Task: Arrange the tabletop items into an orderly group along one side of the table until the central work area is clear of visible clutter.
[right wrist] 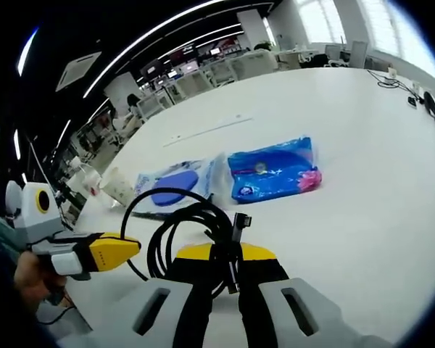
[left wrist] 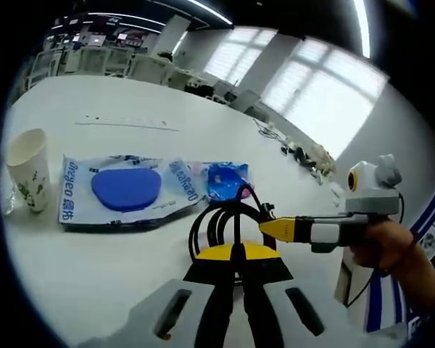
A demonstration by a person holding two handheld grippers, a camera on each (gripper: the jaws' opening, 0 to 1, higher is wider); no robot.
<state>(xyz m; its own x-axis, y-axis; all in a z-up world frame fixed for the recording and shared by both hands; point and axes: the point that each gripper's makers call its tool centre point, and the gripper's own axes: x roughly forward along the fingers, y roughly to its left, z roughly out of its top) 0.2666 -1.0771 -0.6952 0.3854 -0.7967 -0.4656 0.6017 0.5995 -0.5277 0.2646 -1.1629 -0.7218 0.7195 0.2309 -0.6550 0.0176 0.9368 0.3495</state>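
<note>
In the left gripper view, the left gripper (left wrist: 236,255) sits at lower centre, jaws closed on a coiled black cable (left wrist: 219,221), while the right gripper (left wrist: 272,228) reaches in from the right, its yellow tip at the coil. In the right gripper view, the right gripper (right wrist: 228,262) also pinches the cable. On the white table (left wrist: 167,123), a paper cup (left wrist: 27,168) stands far left, beside a clear bag with a blue disc (left wrist: 125,188) and a blue packet (left wrist: 227,179).
</note>
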